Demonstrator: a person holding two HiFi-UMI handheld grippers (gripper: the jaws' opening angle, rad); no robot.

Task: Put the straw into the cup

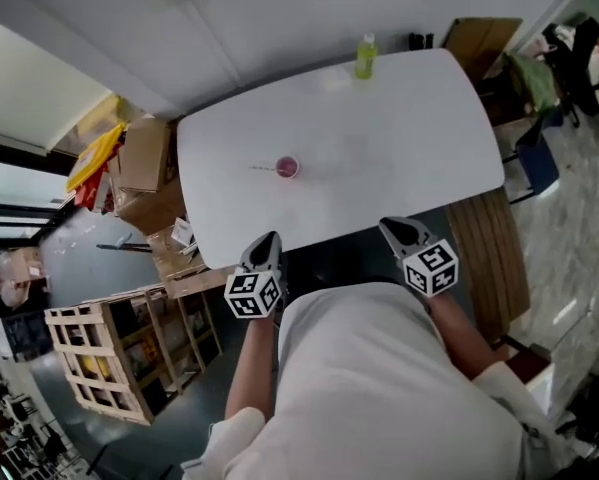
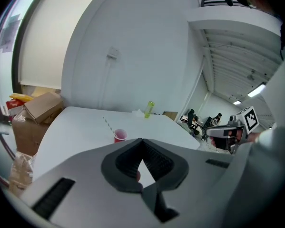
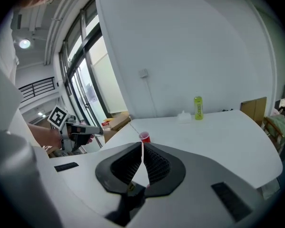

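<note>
Straw (image 1: 262, 169) flat on white table (image 1: 399, 148), just beside red cup (image 1: 287, 167) at its 9 o'clock; green bottle (image 1: 365, 56) toward 1 o'clock. Left gripper (image 1: 267, 240) and right gripper (image 1: 394, 226) at near edge, 6 o'clock; jaws pressed together, empty.

A white table (image 1: 399, 138) carries a small red cup (image 1: 287, 167) toward its left, a straw (image 1: 262, 169) lying flat just left of it, and a green bottle (image 1: 365, 56) upright at the far edge.

table (image 1: 379, 138) smooth matt white. cup (image 1: 287, 167) looks like red plastic. bottle (image 1: 365, 56) at 12 o'clock, translucent green plastic. crate (image 1: 109, 353) at 8 o'clock, bare wood. boxes (image 1: 144, 158) plain cardboard.
</note>
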